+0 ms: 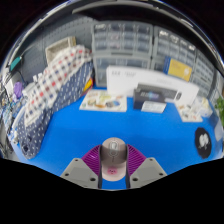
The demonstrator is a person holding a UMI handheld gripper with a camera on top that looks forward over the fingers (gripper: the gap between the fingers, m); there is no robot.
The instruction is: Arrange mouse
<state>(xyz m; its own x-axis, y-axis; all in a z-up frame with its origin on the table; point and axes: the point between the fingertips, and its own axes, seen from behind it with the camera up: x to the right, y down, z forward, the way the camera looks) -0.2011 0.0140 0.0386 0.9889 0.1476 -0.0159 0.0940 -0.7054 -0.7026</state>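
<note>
A grey computer mouse (113,153) sits between my two fingers, its nose pointing away from me, above the blue table surface (110,125). The purple pads (95,160) press against both of its sides. My gripper (113,168) is shut on the mouse and holds it. The rear of the mouse is hidden between the fingers.
A plaid cloth (45,95) lies heaped on the table to the left. Papers (103,100), a white box (130,78) and a black device (152,97) stand beyond the fingers. A dark round object (205,140) lies at the right. Storage racks fill the back wall.
</note>
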